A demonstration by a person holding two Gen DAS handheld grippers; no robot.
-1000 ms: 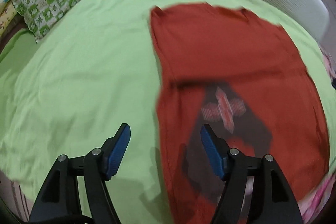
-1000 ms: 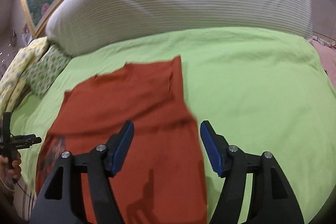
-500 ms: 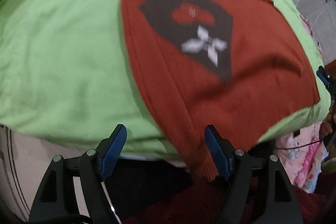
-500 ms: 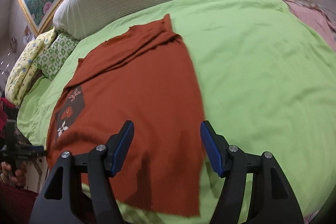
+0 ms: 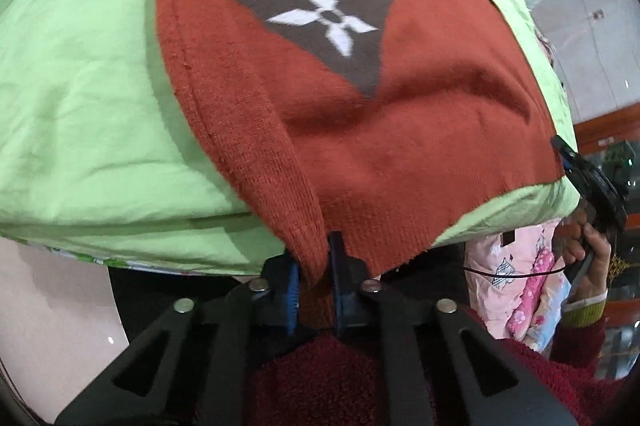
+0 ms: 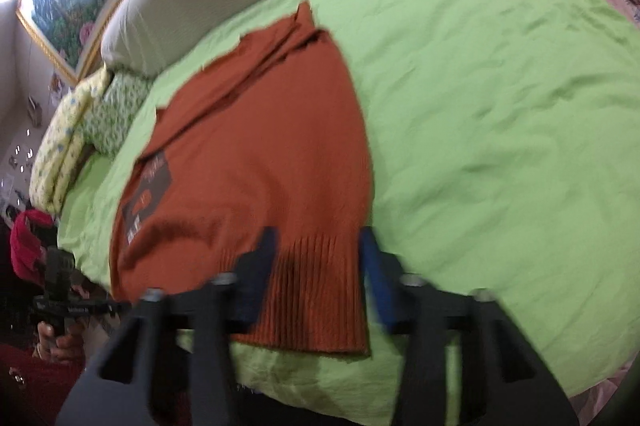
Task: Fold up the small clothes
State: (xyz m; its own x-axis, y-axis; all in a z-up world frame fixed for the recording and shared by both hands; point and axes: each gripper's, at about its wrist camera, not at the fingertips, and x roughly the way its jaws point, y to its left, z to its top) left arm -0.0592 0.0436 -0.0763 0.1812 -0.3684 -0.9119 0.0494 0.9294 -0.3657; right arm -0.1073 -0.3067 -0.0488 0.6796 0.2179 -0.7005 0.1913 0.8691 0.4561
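Left wrist view shows the lime-green bed (image 5: 80, 74) carrying the rust-red knit sweater (image 5: 400, 130), its hem at the near edge, with my left claw (image 5: 314, 280) pinching a hem corner. My right claw (image 6: 316, 278) is spread astride the ribbed hem (image 6: 320, 290); I judge it must pinch before folding.

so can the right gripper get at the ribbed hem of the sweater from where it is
Probably yes. The right gripper is open, its fingers either side of the sweater's ribbed hem at the edge of the green sheet, nothing between them. The left gripper holds the other corner, well clear.
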